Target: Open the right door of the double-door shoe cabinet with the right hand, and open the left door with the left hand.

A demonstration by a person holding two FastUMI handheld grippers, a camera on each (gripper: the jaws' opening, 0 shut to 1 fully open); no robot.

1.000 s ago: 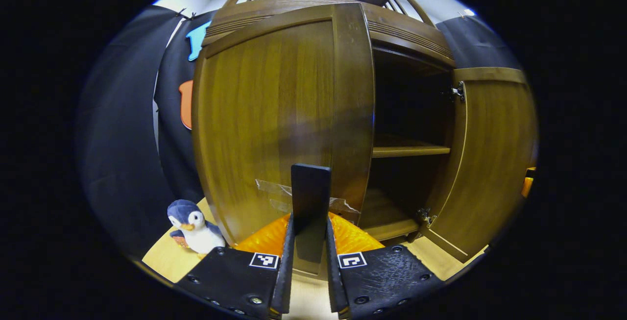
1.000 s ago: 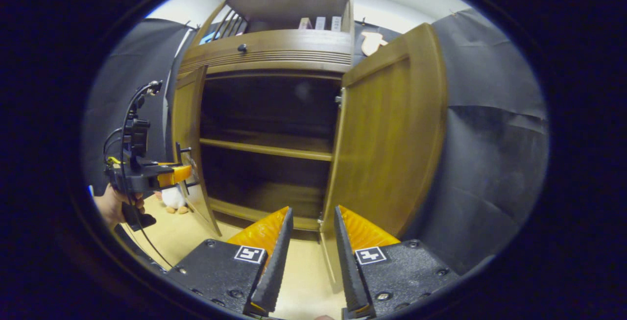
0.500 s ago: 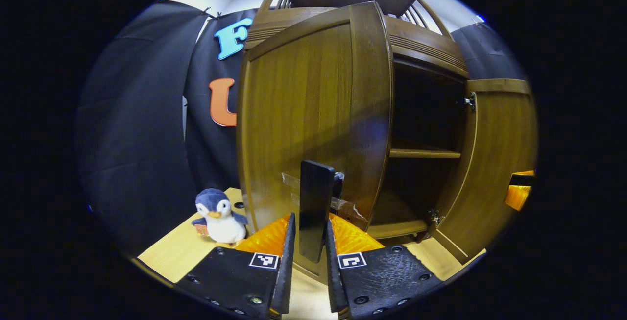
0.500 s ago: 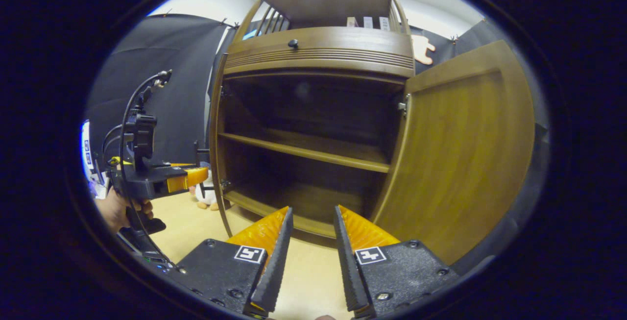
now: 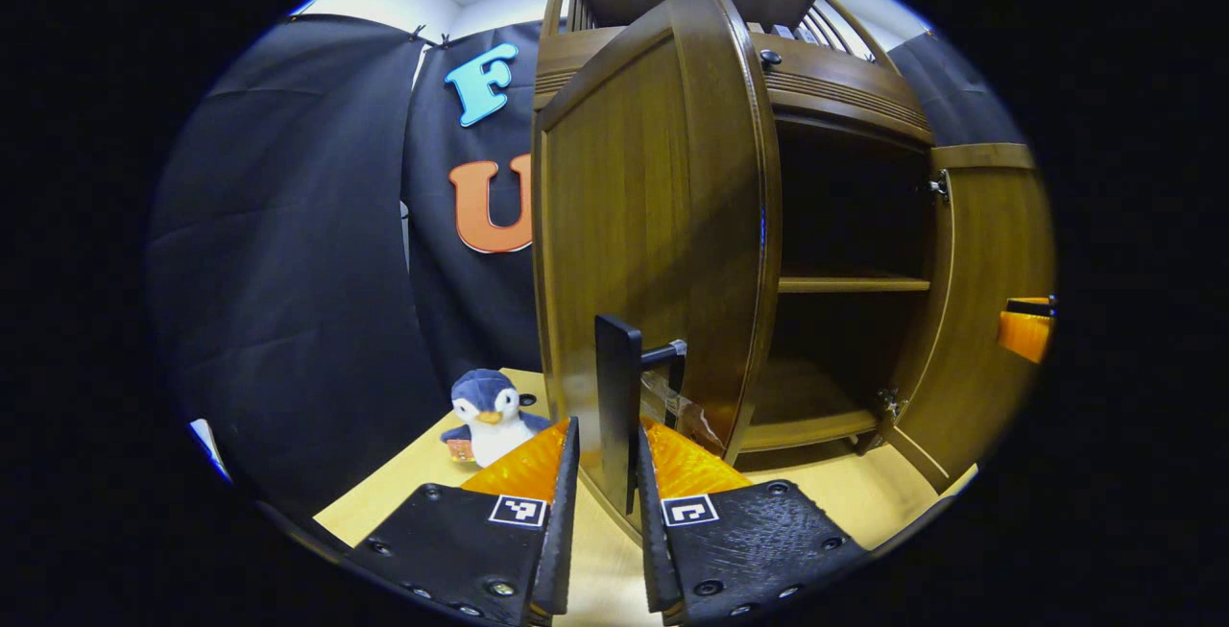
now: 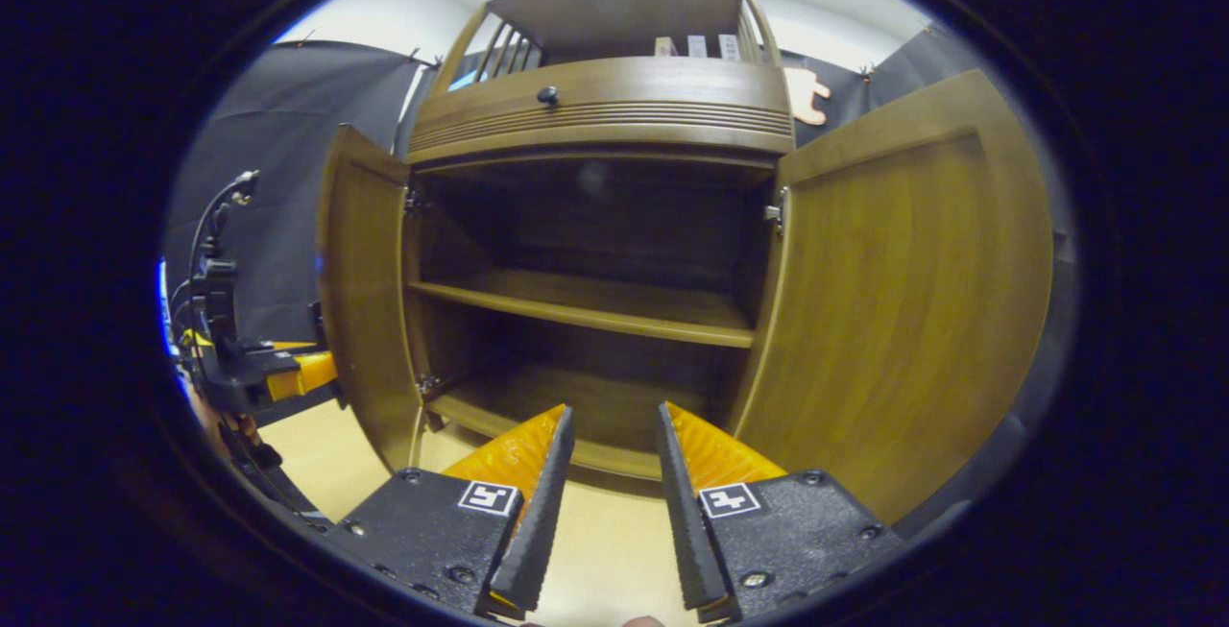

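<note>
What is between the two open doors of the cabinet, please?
In the right gripper view, between the left door and the right door, the cabinet interior shows: one wooden shelf and nothing on it.

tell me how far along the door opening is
Done: the right door stands wide open and the right gripper has let go, holding nothing. In hand: the left gripper is clamped on the left door's handle, and the left door is swung well out, so the shelf shows. Left: perhaps a little more swing, then release.

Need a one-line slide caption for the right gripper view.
Right gripper open before the shoe cabinet, both doors swung wide.
</note>
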